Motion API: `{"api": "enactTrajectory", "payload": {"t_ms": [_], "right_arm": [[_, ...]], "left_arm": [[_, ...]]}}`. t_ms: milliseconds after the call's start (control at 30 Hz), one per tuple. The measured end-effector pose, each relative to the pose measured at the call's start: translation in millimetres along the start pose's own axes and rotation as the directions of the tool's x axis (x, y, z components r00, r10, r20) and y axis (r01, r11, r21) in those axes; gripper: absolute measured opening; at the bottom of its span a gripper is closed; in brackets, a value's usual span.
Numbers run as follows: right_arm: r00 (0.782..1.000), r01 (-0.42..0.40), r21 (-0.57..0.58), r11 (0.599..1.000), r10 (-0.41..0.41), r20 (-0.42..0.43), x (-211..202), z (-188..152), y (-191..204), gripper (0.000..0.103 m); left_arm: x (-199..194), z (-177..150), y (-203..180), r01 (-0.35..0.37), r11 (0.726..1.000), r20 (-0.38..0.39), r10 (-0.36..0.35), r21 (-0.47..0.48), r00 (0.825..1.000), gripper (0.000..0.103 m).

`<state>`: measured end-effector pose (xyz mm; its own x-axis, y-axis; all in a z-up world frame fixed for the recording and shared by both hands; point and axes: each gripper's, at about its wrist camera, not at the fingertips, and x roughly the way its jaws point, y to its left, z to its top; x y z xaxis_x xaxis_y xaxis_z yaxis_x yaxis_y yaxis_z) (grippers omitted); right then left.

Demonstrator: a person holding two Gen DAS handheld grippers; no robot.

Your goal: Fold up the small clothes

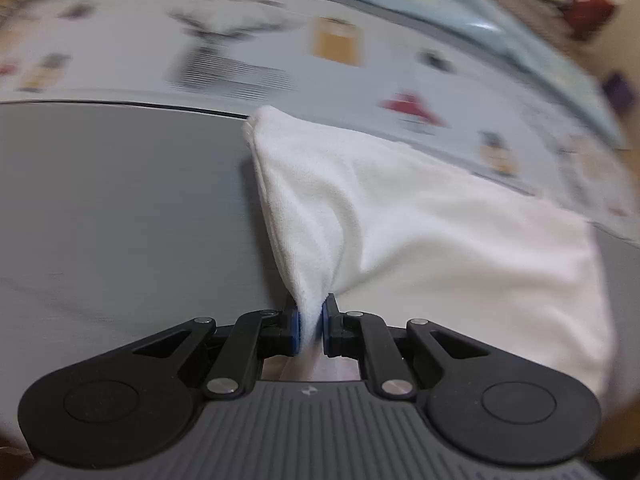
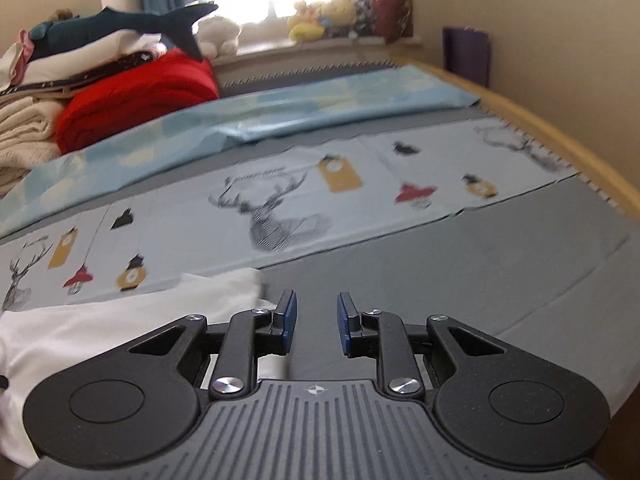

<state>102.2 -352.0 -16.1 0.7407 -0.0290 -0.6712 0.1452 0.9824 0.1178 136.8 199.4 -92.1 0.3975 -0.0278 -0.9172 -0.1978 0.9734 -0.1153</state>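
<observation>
Lower centre of frame: left tongs pinching white garment | right tongs narrowly apart, empty, over grey bed

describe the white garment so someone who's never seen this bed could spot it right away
On the bed, find the pale printed strip with deer heads. The white garment lies at its near edge, spilling onto plain grey, one corner pinched in the left gripper. It is the only plain white, unprinted cloth there.
</observation>
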Motion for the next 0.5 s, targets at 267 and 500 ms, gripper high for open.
{"api": "enactTrajectory", "payload": {"t_ms": [267, 500], "right_arm": [[0.997, -0.075, -0.156, 0.985, 0.07, -0.036, 9, -13, 42, 0.023], [0.997, -0.073, -0.203, 0.976, 0.064, -0.051, 11, -14, 36, 0.023]], "left_arm": [[-32, 6, 3, -0.042, 0.998, 0.017, 0.043, -0.036, 0.999, 0.01], [-59, 28, -106, 0.309, 0.95, 0.056, -0.306, -0.054, 0.95, 0.01]]}}
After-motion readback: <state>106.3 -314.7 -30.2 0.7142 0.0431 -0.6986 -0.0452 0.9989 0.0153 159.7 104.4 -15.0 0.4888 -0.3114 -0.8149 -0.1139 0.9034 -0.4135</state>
